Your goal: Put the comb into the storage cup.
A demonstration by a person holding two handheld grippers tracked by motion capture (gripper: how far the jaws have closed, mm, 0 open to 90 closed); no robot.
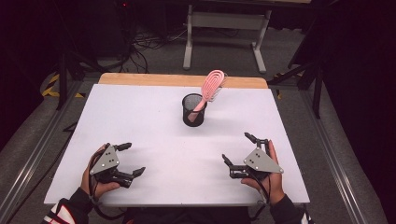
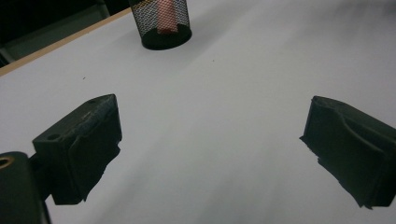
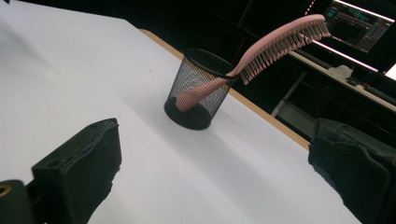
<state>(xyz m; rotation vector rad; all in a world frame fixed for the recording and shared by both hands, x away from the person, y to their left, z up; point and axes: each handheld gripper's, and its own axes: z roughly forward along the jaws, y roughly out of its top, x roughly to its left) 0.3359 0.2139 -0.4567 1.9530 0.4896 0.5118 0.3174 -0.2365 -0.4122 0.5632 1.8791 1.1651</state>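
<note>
A black mesh cup (image 1: 194,110) stands on the white table (image 1: 140,121), toward the far middle. A pink hairbrush (image 1: 211,87) leans in it, handle down, bristled head sticking up to the right. The left gripper view shows the cup (image 2: 161,23) far ahead, with the pink handle (image 2: 166,18) inside. In the right gripper view the cup (image 3: 200,88) and the brush (image 3: 280,42) sit ahead between the jaws. My left gripper (image 1: 131,158) rests open near the front left. My right gripper (image 1: 238,149) is open at the front right. Both hold nothing.
The table's wooden far edge (image 1: 182,80) lies behind the cup. A white desk frame (image 1: 226,28) and cables (image 1: 144,44) are on the floor beyond. Metal rails (image 1: 331,154) run along both sides of the table.
</note>
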